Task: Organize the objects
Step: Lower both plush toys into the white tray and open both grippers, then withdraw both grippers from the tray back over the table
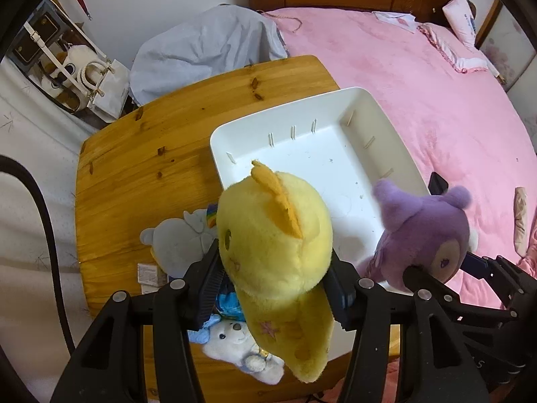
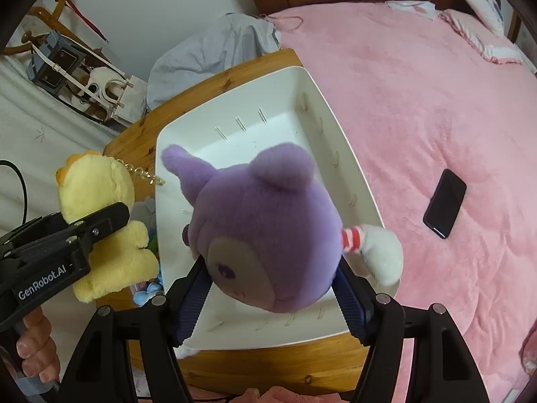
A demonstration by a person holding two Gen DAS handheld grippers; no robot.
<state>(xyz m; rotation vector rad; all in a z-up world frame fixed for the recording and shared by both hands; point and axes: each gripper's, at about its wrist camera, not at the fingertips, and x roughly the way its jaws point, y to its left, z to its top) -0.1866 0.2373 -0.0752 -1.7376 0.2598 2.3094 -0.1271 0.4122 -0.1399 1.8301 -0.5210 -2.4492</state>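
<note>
**Two soft toys held over the white tray**

Your left tongs point(image 1: 273, 288) are squeezing a yellow plush chick point(image 1: 275, 235). The two black pads press on its sides, in the lower middle of the left wrist view. The chick has an orange comb on its head and hangs above the near edge of the white tray point(image 1: 302, 141).

Your right tongs point(image 2: 272, 288) are squeezing a purple plush toy point(image 2: 265, 221). The pads press on both sides of its round head, in the middle of the right wrist view. It has a white foot with red and white stripes, sticking out to the right. This toy hangs right over the tray, which has no toys in it.

The tray sits on the wooden tabletop point(image 1: 141, 154), on the side close to the bed. The pink blanket point(image 2: 419, 107) fills the right half of both views. A black phone point(image 2: 444, 203) lies on the blanket, to the right of the tray and apart from it.

More soft toys lie on the tabletop under the chick, at the lower left of the left wrist view: a grey plush toy point(image 1: 178, 238) and a white plush bear point(image 1: 231, 339) with something blue beside it.

In the right wrist view, your hand point(image 2: 37, 346) holds the left tool's handle at the lower left. A gold chain point(image 2: 144, 173) hangs off the chick there.
</note>
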